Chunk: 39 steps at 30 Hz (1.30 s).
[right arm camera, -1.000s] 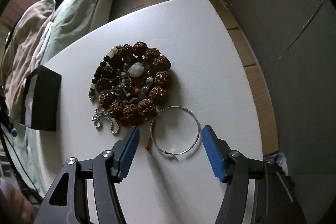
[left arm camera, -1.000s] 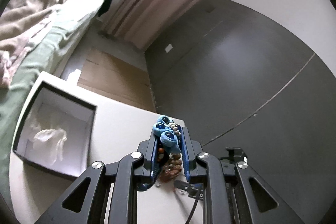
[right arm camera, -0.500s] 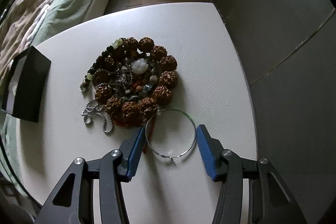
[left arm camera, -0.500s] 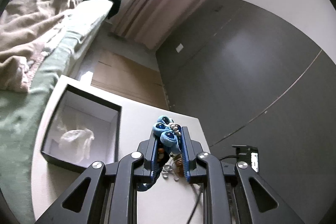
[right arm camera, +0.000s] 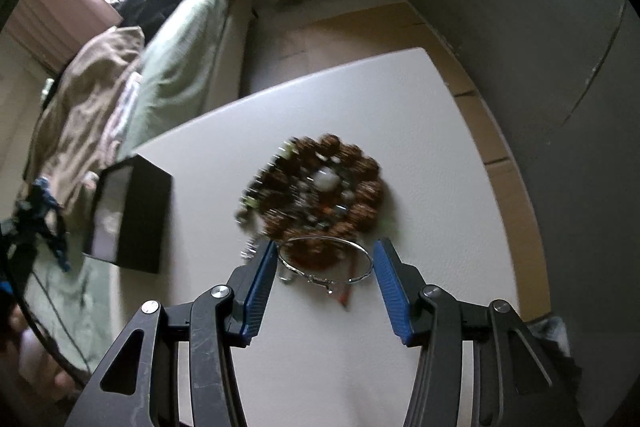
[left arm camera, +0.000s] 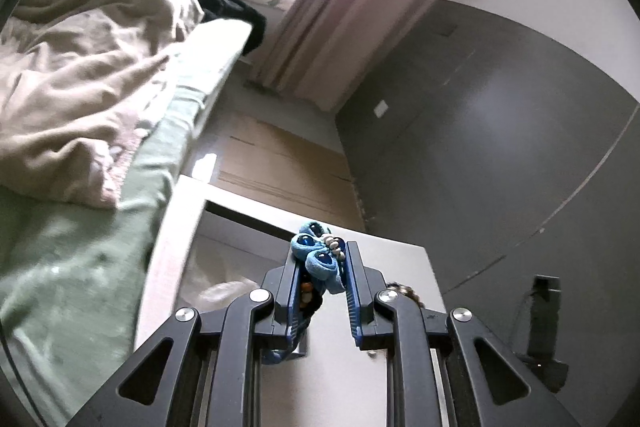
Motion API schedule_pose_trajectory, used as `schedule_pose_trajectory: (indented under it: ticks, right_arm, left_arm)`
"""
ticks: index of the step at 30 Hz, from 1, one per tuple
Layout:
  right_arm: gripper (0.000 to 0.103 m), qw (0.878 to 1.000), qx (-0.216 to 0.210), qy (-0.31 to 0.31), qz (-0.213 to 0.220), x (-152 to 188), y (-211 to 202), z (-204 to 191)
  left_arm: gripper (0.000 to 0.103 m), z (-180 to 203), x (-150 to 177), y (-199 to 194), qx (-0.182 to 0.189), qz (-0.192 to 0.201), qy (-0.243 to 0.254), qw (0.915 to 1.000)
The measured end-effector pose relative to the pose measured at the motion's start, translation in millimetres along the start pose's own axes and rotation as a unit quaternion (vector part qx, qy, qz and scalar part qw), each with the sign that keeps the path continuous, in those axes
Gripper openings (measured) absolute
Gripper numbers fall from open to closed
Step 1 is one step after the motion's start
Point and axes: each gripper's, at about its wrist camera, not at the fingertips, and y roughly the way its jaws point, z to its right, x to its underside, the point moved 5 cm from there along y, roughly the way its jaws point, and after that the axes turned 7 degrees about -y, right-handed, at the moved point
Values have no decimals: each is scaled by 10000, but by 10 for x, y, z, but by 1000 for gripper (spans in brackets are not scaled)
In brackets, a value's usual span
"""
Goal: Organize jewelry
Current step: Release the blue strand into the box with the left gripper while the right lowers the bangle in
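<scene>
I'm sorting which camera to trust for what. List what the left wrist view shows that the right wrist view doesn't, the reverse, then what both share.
Left wrist only: the left claw shut on a blue beaded bracelet, and the box's pale inside from above.
Right wrist only: the right claw shut on a thin silver bangle, with the pile of brown beads behind it.
Both: the white table, the black box, the bed and curtain.

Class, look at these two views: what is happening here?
A person is sorting jewelry with two handheld grippers. The left gripper is shut on a blue beaded piece above the open black box. The right gripper, its jaws just closed in, clasps a silver bangle in front of the bead pile.
</scene>
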Motion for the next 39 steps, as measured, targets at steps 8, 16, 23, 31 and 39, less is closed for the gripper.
schedule_pose_trajectory:
  ticks: [8,16,23,31,39]
  right_arm:
    - [51,9970,-719,47,272,-141,21,-378]
    - [51,9908,-1296,-68,390,-257,162,-798]
    - [51,9823,-1775,-134,589,-336,232,-1194]
    - [51,9703,-2305,-208,703,-402,334,-1703]
    - [93,9647,-2592,-119,457,-371,430,-1855]
  left_arm:
    - [43,-201,-102,191,-317,-107,-221,9992]
    - [73,-329,-277,67,-529,275,-294,9978]
    - [73,-420,-385,-22,-522,371,-423,9971]
    - [73,-577,-508,-241,-522,584,-520,9956]
    - [73,-689,-526,-274,-564,528,-634,9950]
